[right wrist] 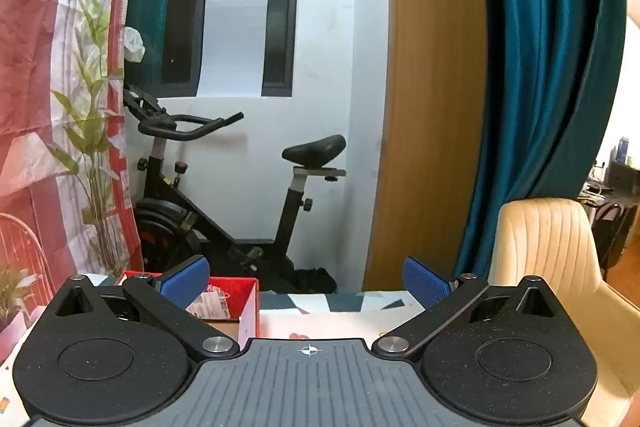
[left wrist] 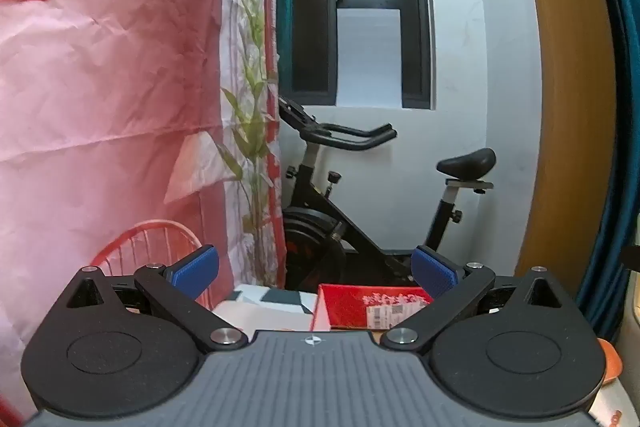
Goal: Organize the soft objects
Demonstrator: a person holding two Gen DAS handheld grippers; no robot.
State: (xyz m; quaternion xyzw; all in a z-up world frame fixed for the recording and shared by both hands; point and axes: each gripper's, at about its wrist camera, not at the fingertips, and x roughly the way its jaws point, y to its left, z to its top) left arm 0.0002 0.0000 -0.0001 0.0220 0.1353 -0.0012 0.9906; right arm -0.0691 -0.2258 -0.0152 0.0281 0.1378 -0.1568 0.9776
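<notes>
No soft object shows in either view. My left gripper (left wrist: 316, 273) is open and empty, its blue pads wide apart, held level above a red box (left wrist: 372, 307) on the table. My right gripper (right wrist: 306, 281) is also open and empty, above the table's patterned cloth (right wrist: 340, 301). The red box also shows in the right wrist view (right wrist: 230, 297) under the left finger. Both grippers point toward the far wall.
A black exercise bike (left wrist: 360, 195) stands by the white wall, also in the right wrist view (right wrist: 224, 195). A pink printed sheet (left wrist: 100, 87) hangs at left. A teal curtain (right wrist: 540, 87) and a cream chair (right wrist: 548, 247) are at right.
</notes>
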